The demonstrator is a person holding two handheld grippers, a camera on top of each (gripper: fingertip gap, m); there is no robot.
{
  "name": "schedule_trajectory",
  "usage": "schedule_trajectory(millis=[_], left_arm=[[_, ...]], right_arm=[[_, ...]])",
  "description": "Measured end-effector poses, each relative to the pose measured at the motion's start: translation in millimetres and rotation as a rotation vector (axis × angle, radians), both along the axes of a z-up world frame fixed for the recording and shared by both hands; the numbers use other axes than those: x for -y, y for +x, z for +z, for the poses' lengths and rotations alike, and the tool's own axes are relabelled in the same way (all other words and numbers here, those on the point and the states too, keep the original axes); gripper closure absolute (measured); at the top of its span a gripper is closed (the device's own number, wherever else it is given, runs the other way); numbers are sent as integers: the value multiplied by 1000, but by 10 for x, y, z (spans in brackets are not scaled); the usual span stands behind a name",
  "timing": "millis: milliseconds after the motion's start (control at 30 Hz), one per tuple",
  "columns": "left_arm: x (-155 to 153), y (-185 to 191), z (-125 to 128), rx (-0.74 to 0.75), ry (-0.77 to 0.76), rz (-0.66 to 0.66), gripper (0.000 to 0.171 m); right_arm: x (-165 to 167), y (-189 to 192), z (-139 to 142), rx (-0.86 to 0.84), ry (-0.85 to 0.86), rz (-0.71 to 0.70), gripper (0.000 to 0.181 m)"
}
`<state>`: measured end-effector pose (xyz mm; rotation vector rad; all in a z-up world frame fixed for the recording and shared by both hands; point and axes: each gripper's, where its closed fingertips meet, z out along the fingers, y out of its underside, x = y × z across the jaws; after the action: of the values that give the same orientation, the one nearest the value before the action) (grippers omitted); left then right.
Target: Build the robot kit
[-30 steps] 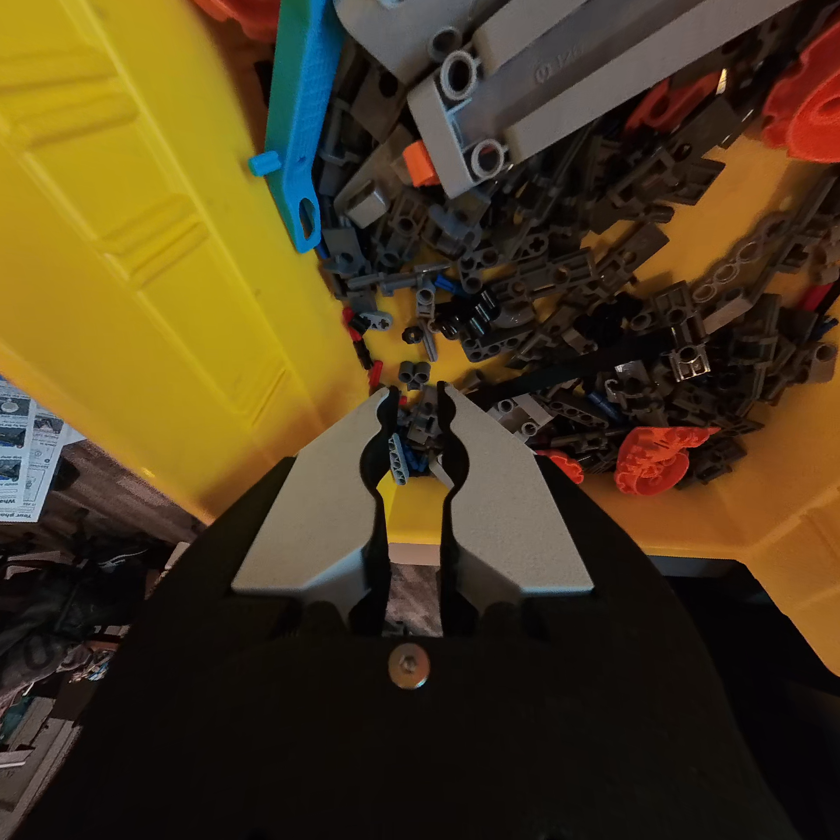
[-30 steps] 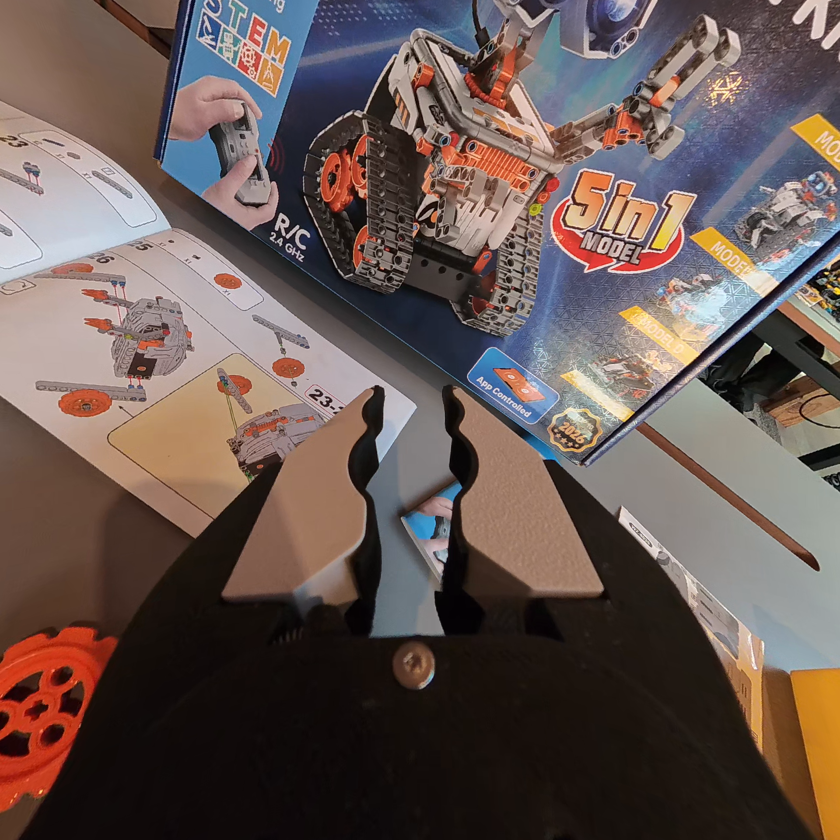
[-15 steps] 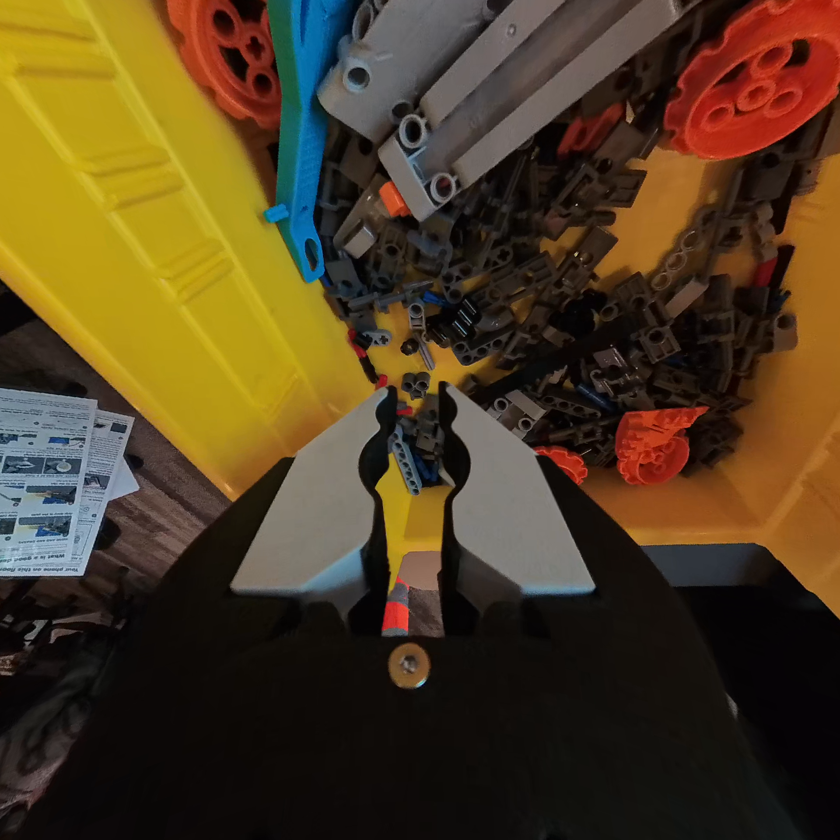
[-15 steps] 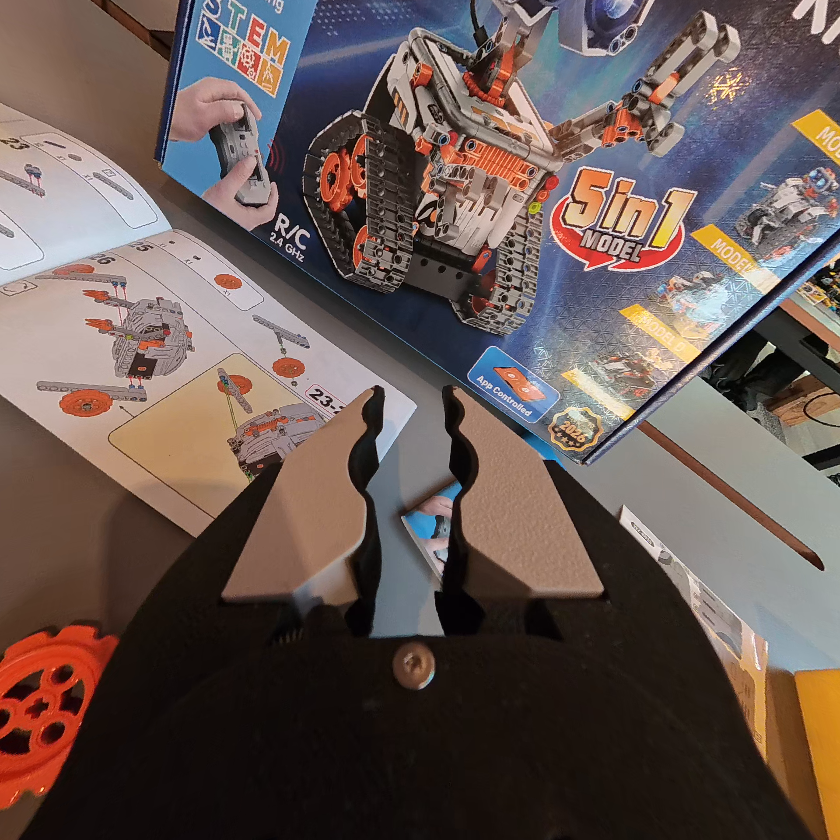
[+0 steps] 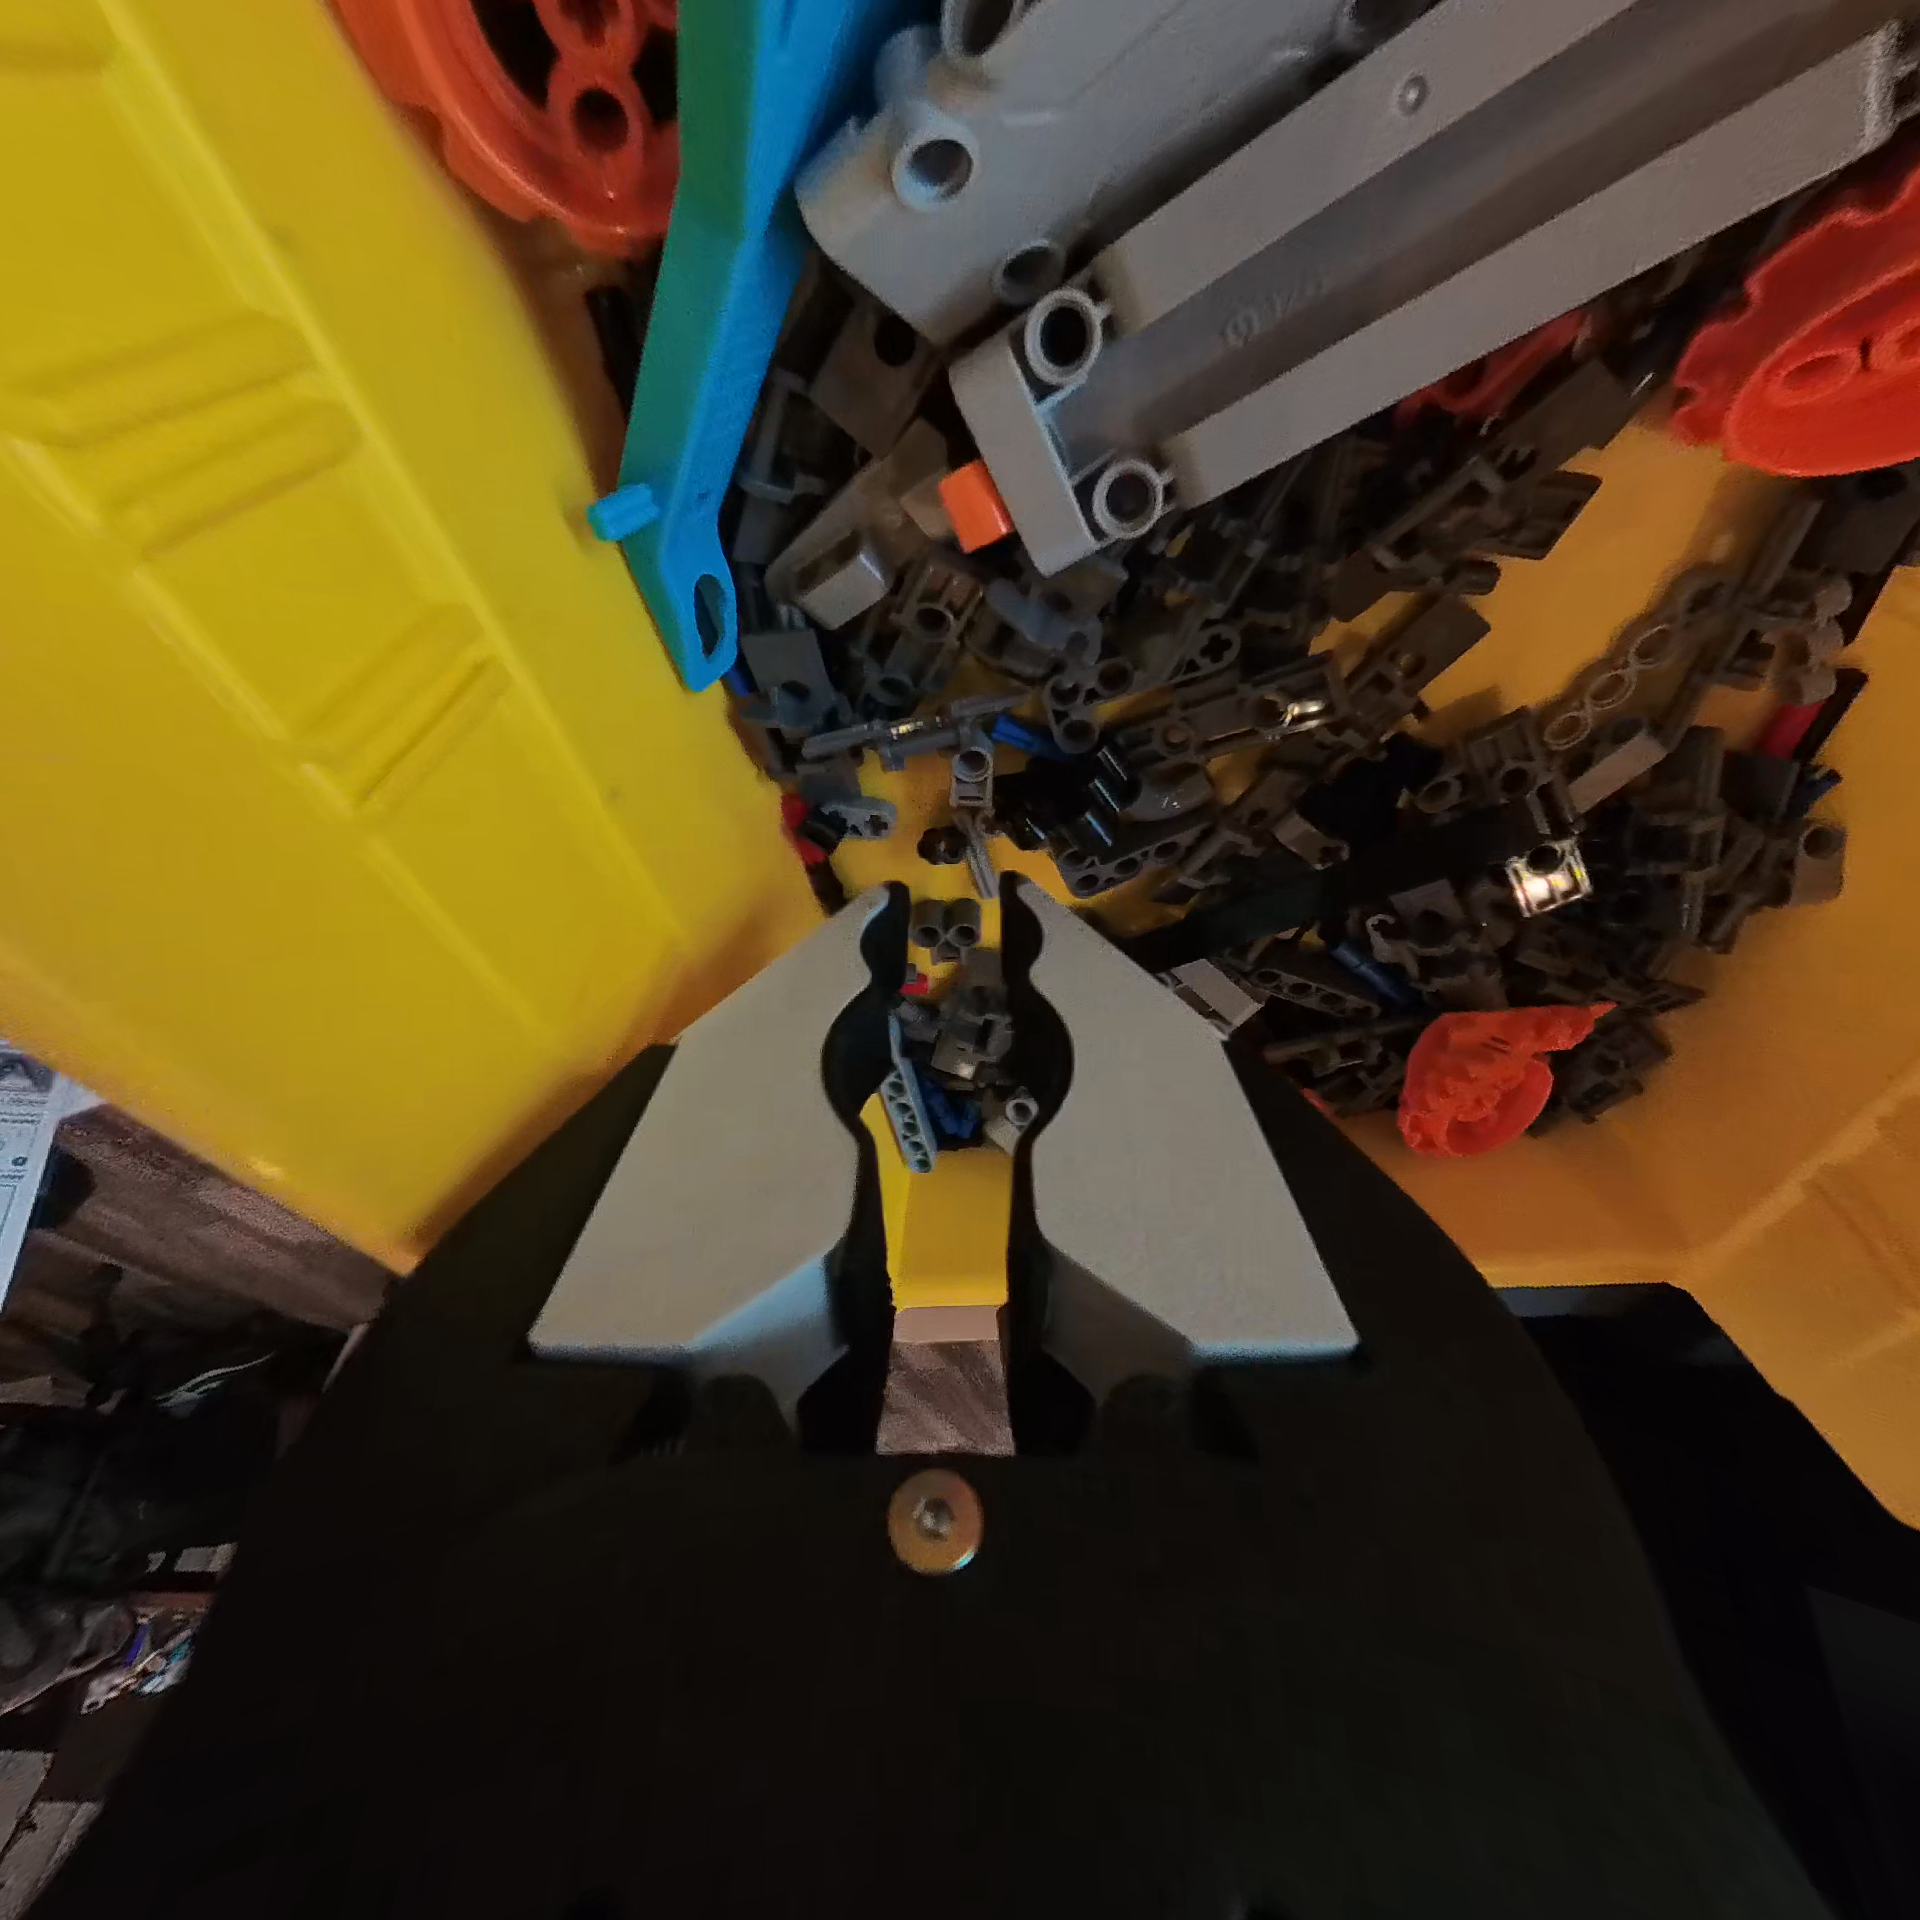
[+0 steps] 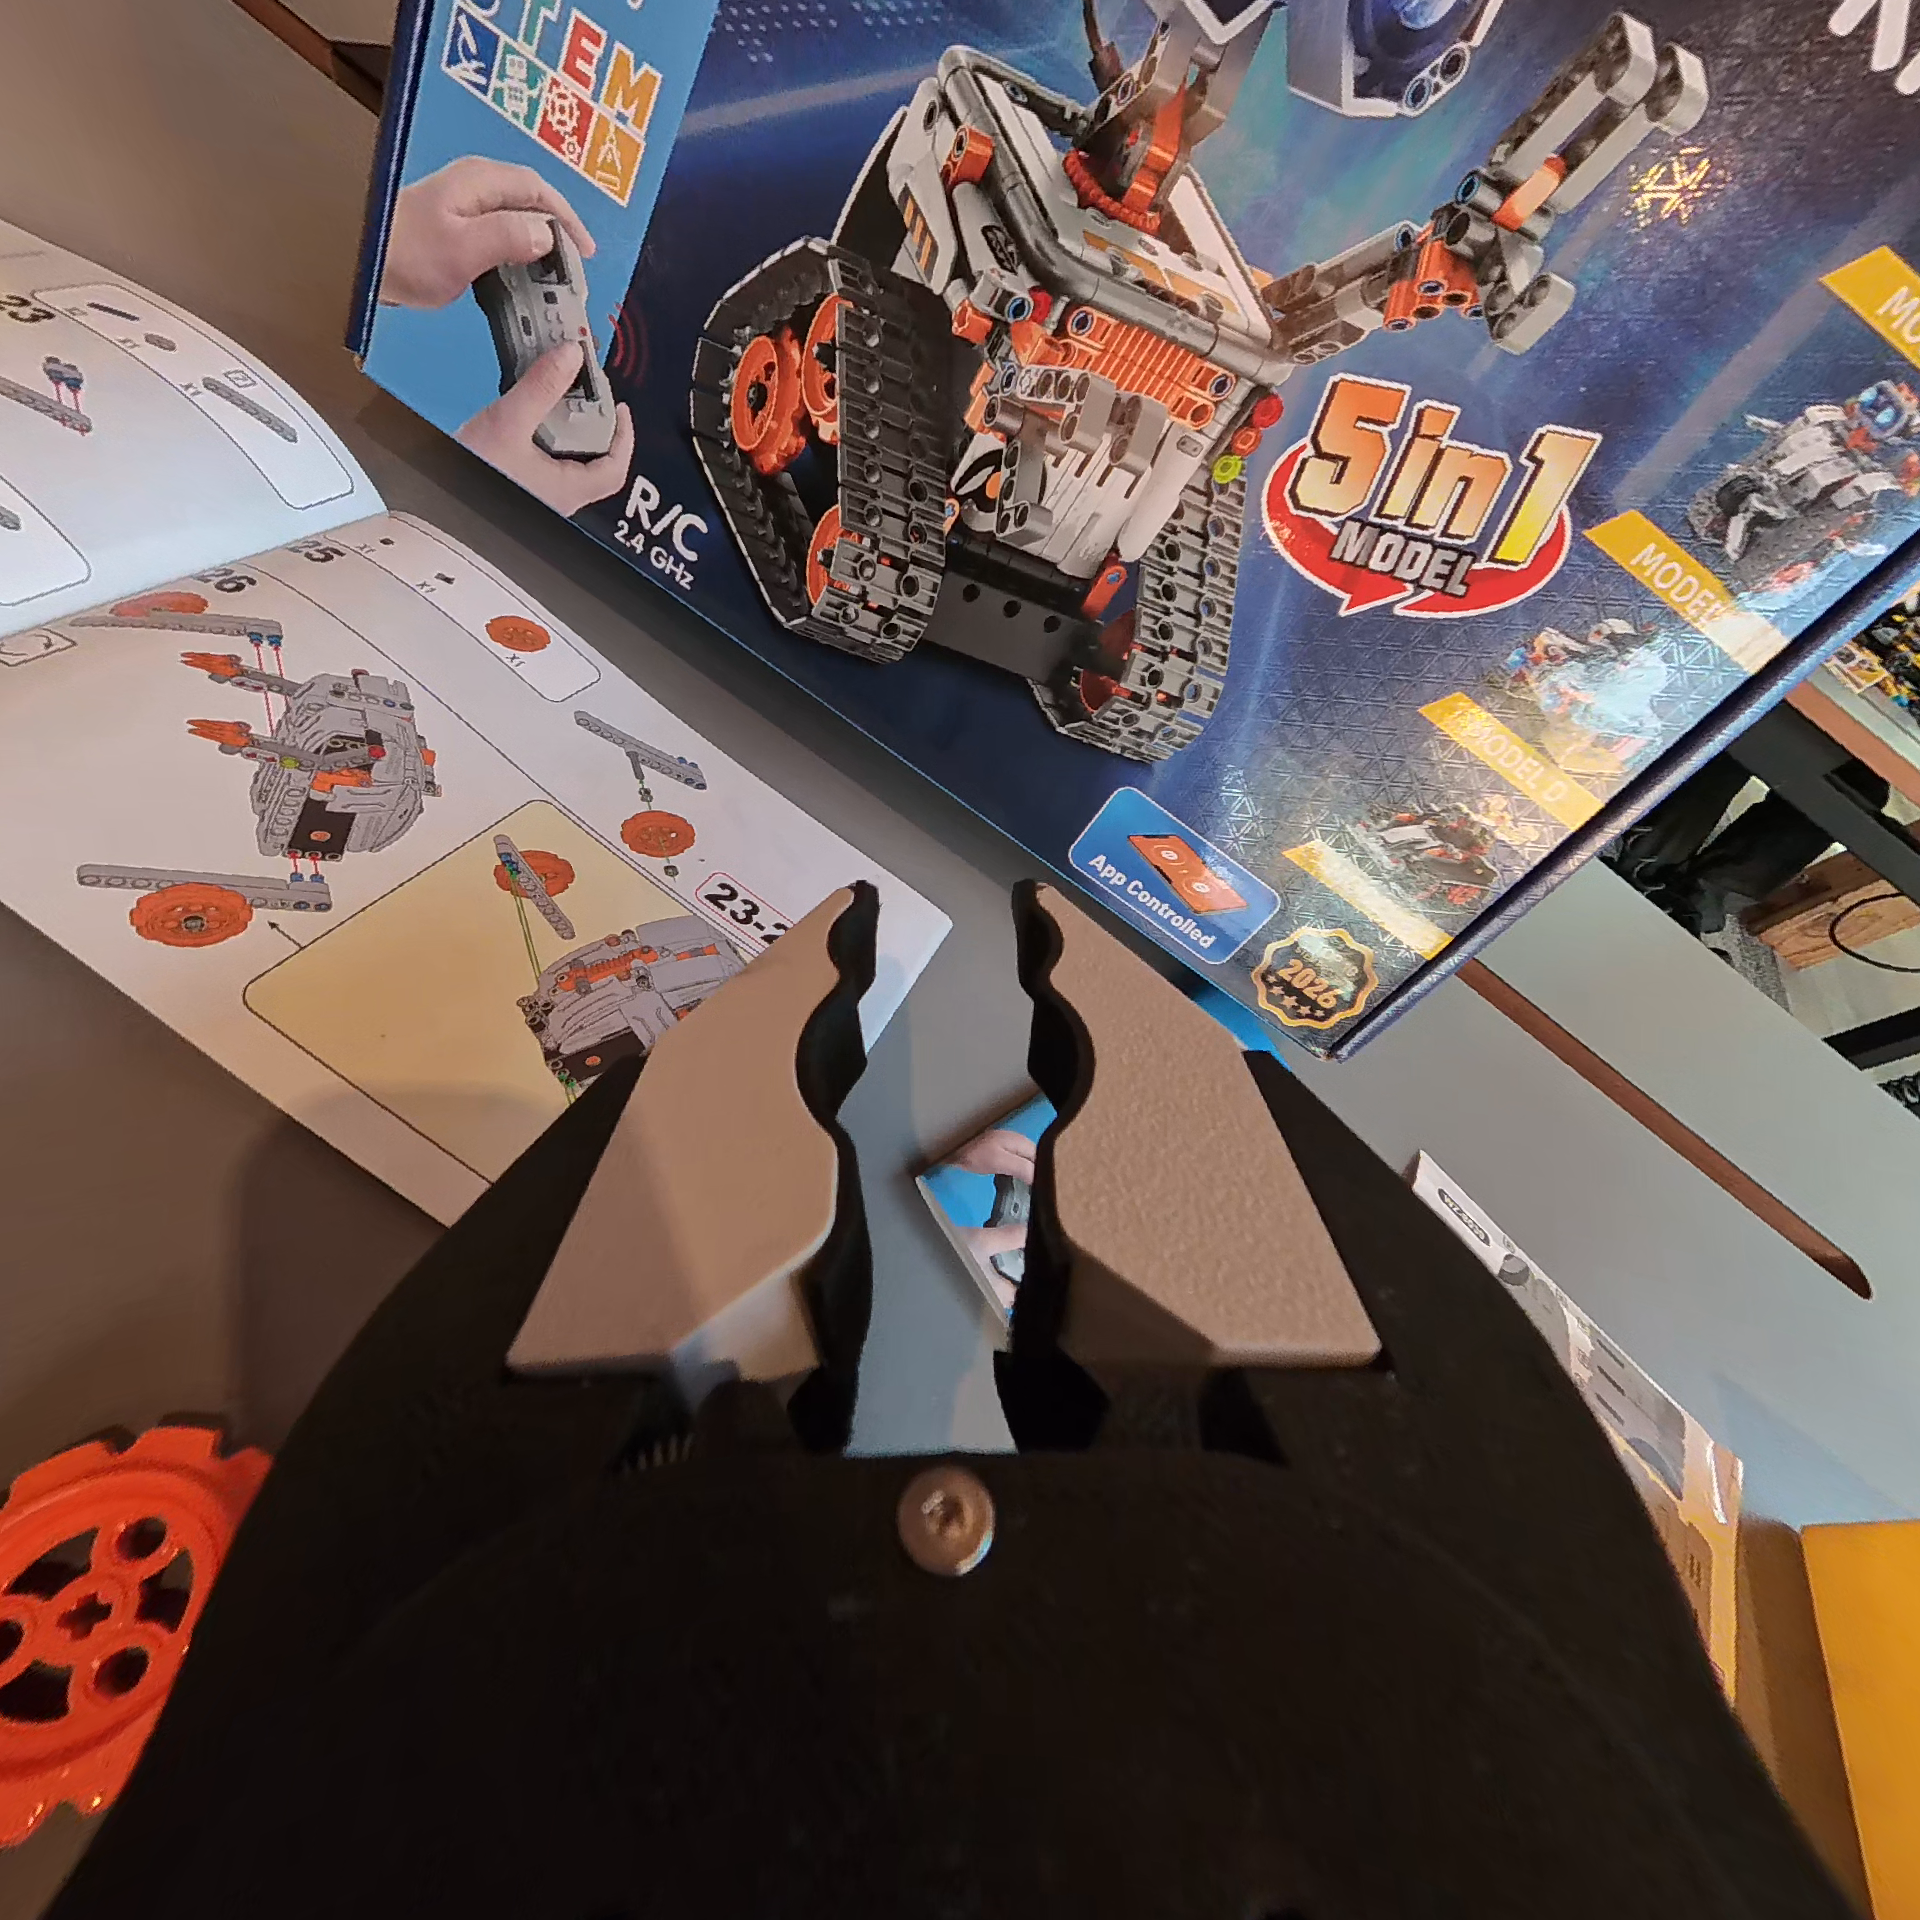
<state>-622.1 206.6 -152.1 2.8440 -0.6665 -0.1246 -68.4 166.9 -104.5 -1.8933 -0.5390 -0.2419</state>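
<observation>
My left gripper (image 5: 948,894) is open and empty. It hangs over the near corner of a yellow bin (image 5: 312,727) of building pieces. Between its fingers show a small grey three-hole connector (image 5: 945,925) and a light grey holed beam (image 5: 912,1112) among small loose parts, none of them gripped. My right gripper (image 6: 943,894) is open and empty above a grey table (image 6: 1558,1091). It sits between an open instruction booklet (image 6: 312,779) and a blue kit box (image 6: 1143,416). A small blue card (image 6: 987,1174) lies under its fingers.
The bin holds a dark pile of pieces (image 5: 1351,779), a large grey block (image 5: 1299,270), a blue-green tool (image 5: 717,343) and orange wheels (image 5: 551,114). On the table an orange wheel (image 6: 94,1621) lies at the lower left. A yellow bin edge (image 6: 1870,1714) shows at the lower right. Some 55 centimetres of space lies between my two pairs of fingers.
The left gripper drew back from the bin half a second ago and has moved in close over the pieces again. The right gripper has stayed still.
</observation>
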Motion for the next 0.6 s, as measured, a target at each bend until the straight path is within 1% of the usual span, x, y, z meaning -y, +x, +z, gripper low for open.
schedule_trajectory(millis=[267,533,600], left_arm=[[5,17,-64,-11,-27,-30,158],[32,-10,-107,-17,-54,-23,160],[35,-11,-110,-14,-58,-21,163]], right_arm=[[1,-5,-8,4,-5,3,156],[1,-19,-34,7,-16,9,155],[1,-23,-36,6,-17,11,156]])
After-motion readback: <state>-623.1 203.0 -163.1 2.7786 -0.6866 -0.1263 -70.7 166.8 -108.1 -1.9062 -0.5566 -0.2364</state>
